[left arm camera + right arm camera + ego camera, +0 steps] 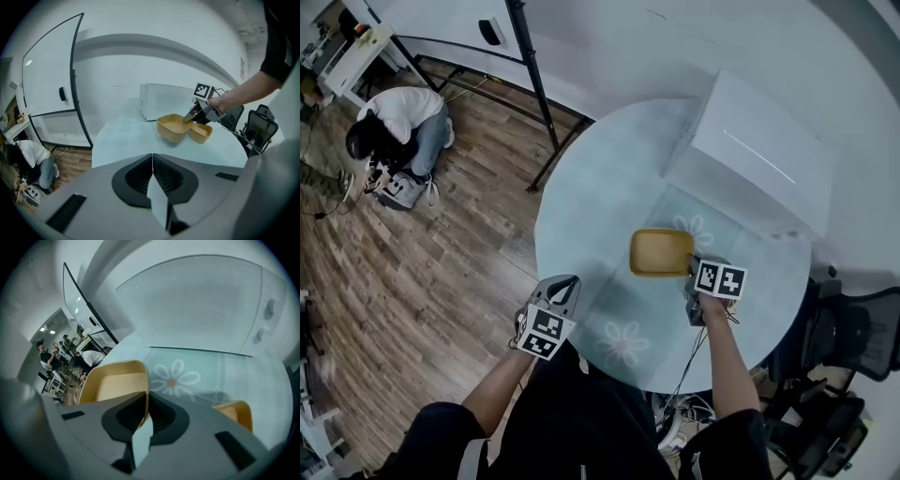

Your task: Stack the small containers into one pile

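Nothing stacked yet: my right gripper [143, 414] is clamped on the big container's [661, 251] rim. The small container [200, 133] sits at its 4 o'clock. My left gripper [152, 187] idles, jaws together.
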The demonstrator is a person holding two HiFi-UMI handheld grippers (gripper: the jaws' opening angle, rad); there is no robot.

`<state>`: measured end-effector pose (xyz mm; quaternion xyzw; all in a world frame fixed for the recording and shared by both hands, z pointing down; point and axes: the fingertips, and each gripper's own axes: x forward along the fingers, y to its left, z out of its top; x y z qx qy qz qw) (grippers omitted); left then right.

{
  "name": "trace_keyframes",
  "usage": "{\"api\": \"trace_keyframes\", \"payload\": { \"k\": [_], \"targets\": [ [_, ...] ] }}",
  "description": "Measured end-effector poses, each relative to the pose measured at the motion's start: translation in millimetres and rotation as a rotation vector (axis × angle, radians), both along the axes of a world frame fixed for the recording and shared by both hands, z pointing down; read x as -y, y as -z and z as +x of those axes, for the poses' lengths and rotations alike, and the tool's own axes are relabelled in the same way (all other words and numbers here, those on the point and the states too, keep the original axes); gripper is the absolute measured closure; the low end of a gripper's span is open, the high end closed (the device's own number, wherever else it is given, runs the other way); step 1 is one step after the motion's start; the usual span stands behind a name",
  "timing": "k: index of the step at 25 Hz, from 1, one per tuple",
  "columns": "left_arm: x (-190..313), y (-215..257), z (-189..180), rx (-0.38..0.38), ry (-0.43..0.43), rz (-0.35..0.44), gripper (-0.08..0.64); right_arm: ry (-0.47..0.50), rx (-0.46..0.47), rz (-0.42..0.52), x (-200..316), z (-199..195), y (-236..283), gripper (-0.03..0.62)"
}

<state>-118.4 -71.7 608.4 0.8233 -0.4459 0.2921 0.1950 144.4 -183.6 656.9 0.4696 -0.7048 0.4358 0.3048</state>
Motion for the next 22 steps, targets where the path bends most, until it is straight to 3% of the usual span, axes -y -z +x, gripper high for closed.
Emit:
{"api": "trace_keyframes", "payload": {
  "k": [11, 22],
  "targets": [
    [0, 1, 66, -0.006, -0.128, 0.007, 0.546, -0.119, -0.018, -0.009, -41, 87, 4, 0.560],
    [4, 1, 119, -0.002, -0.190, 0.005, 0.546, -0.173, -0.030, -0.037, -66, 158, -6, 0.560]
  ]
}}
